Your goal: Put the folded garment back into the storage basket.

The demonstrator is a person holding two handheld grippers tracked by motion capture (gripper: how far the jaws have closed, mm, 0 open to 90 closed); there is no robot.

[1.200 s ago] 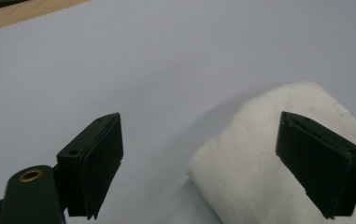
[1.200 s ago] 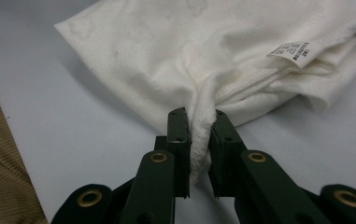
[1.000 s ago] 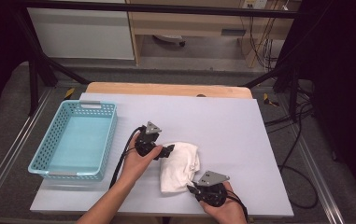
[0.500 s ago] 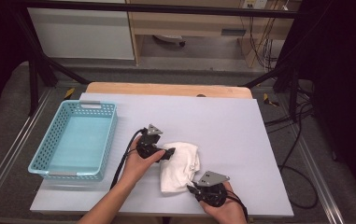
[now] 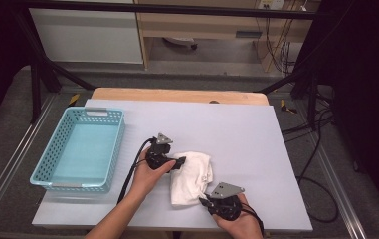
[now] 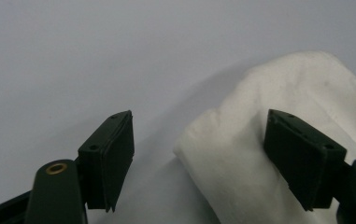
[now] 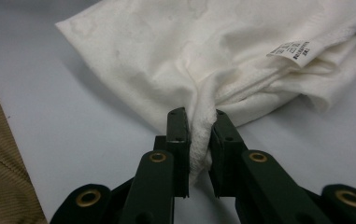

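A pale desk (image 5: 256,144) is seen carrying a blue basket (image 5: 80,149), well left of a white towel (image 5: 192,177). The left tongs (image 6: 199,158) are held wide open astride the towel's edge, apparently untouched. The towel's near corner is pinched by the right tongs (image 7: 196,140).

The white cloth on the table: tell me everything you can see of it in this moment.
The white cloth is soft, towel-like fabric, folded and rumpled into a loose bundle, lying flat on the pale table right of the blue basket. A small printed label sticks out from a hemmed edge. The right hand-held gripper is shut on one bunched corner. The left hand-held gripper is open, its jaws either side of the cloth's opposite edge, one jaw over the fabric. Faint marks show on it.
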